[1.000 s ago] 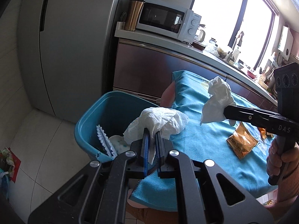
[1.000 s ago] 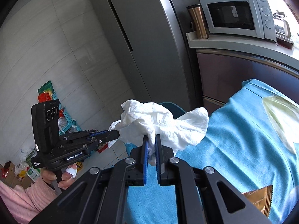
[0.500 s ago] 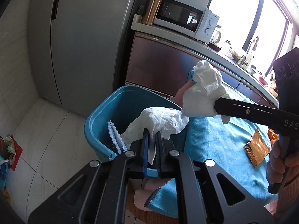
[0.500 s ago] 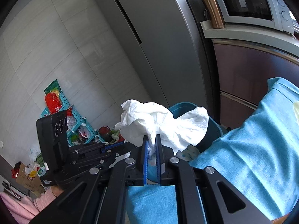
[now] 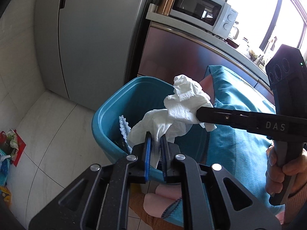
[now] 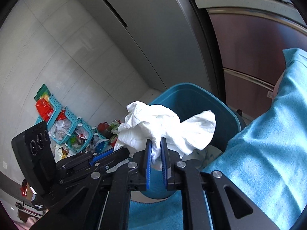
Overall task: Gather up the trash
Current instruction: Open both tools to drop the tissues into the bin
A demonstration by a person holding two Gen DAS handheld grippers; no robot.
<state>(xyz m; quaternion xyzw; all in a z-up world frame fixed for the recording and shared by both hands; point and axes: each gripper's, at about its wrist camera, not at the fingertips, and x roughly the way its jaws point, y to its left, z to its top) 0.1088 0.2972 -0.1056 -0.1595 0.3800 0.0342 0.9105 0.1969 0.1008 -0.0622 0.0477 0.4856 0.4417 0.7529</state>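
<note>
Crumpled tissue (image 5: pixel 153 128) pinched between nearly closed blue pads of left gripper (image 5: pixel 155 145), at frame centre over open teal bin (image 5: pixel 107 115). Second crumpled tissue (image 6: pixel 165 126) clamped in right gripper (image 6: pixel 156 151), jaws nearly closed with jaws just easing apart, also over bin rim. Blue tablecloth (image 5: pixel 239 134) at right, just beside bin. Fridge (image 5: pixel 92 38) upper left.

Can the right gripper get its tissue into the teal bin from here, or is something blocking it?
Probably yes. The right gripper, shut on its white tissue, hangs over the teal bin, whose mouth is open. The left gripper with its own tissue crowds the same opening but does not cover it.
</note>
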